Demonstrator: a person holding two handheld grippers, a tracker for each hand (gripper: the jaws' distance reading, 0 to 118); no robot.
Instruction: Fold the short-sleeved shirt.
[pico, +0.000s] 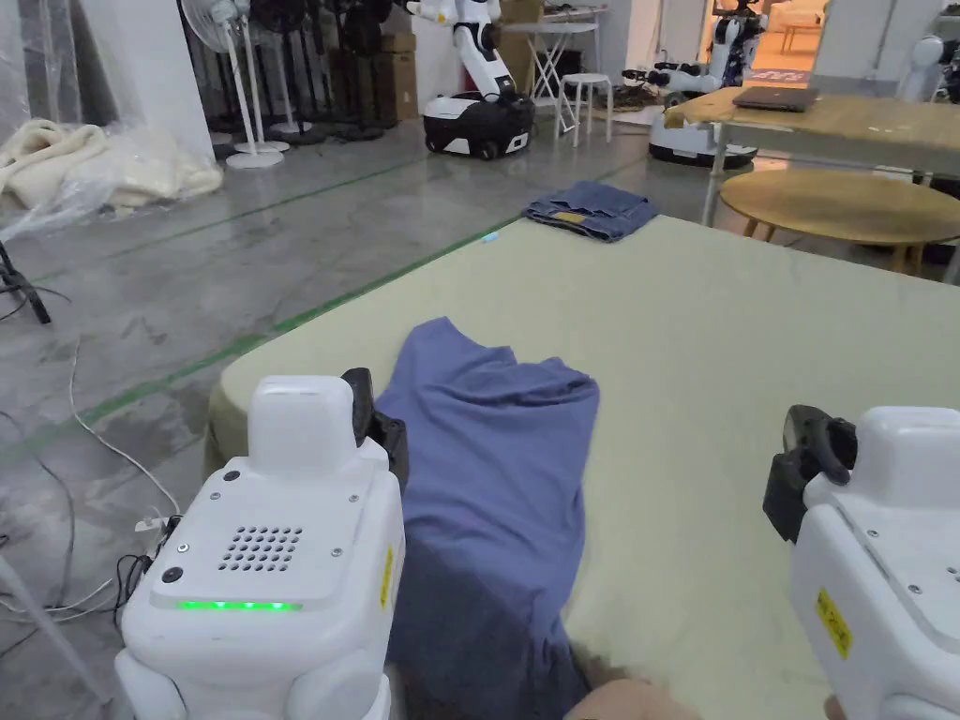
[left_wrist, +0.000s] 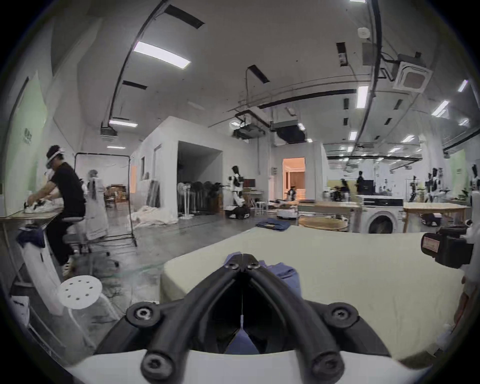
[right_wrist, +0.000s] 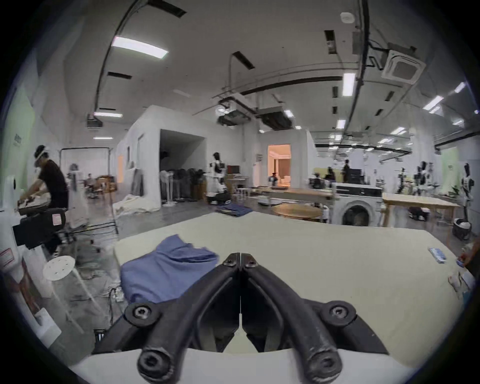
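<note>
A blue short-sleeved shirt of soft cloth (pico: 497, 469) lies on a wide pale green padded table (pico: 750, 375), near the table's left edge. It is folded into a long narrow strip that runs away from the person, and its far end is a little crumpled.

The left gripper (left_wrist: 242, 256), a white box with black jaws, is held above the left side of the shirt. In the left gripper view its two jaws are pressed together at the tips, and no cloth is between them; blue cloth shows under them and beyond them. The right gripper (right_wrist: 240, 254) has the same form and is held over the bare table, well apart from the shirt, to the right of it. In the right gripper view its jaws also meet at the tips with nothing between them.

At the far left corner of the table lies a folded dark blue denim garment (pico: 591, 208). Beyond the table stand a round wooden table (pico: 844, 202) and a white front-loading washing machine (left_wrist: 381, 215). In the left gripper view, a person in a black shirt (left_wrist: 65, 192) sits at another table on the left side of the room.
</note>
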